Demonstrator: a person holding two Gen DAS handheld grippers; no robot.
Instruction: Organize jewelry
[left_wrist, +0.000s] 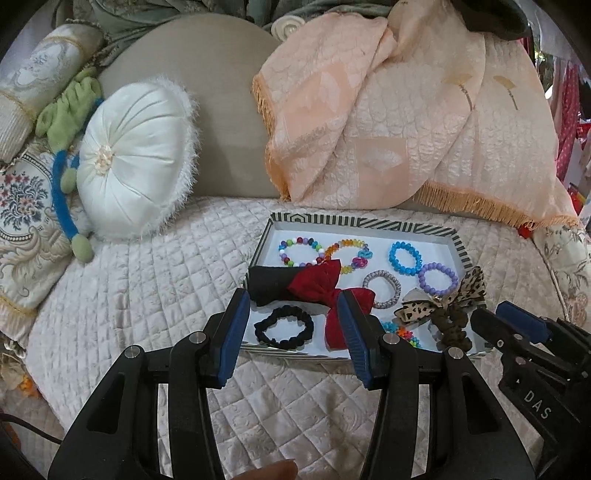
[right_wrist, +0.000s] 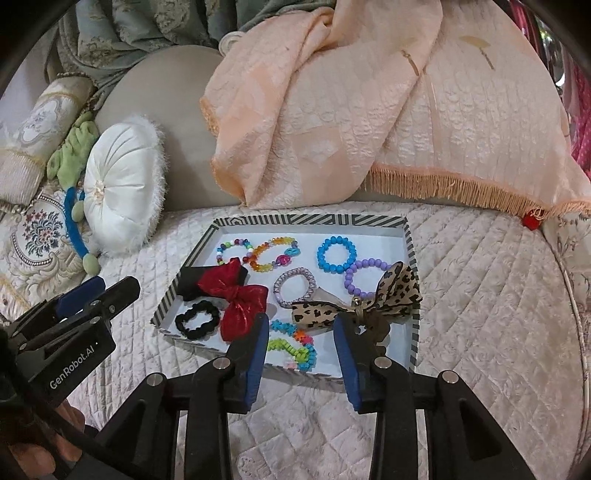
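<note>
A striped-rim tray (left_wrist: 369, 222) (right_wrist: 314, 220) lies on the quilted bed. It holds several bead bracelets, among them a blue one (left_wrist: 405, 257) (right_wrist: 336, 254) and a purple one (left_wrist: 438, 282) (right_wrist: 364, 278). It also holds a red bow (left_wrist: 325, 288) (right_wrist: 240, 295), a black scrunchie (left_wrist: 283, 326) (right_wrist: 197, 319), a leopard bow (left_wrist: 443, 301) (right_wrist: 369, 301) and a neon bracelet (right_wrist: 295, 345). My left gripper (left_wrist: 291, 314) is open and empty over the tray's near left. My right gripper (right_wrist: 301, 334) is open and empty over the near edge.
A white round cushion (left_wrist: 133, 162) (right_wrist: 122, 192) and floral pillows lie at the left. A peach fringed throw (left_wrist: 406, 122) (right_wrist: 369, 110) drapes the headboard behind the tray. Quilted bedspread (left_wrist: 147, 288) surrounds the tray.
</note>
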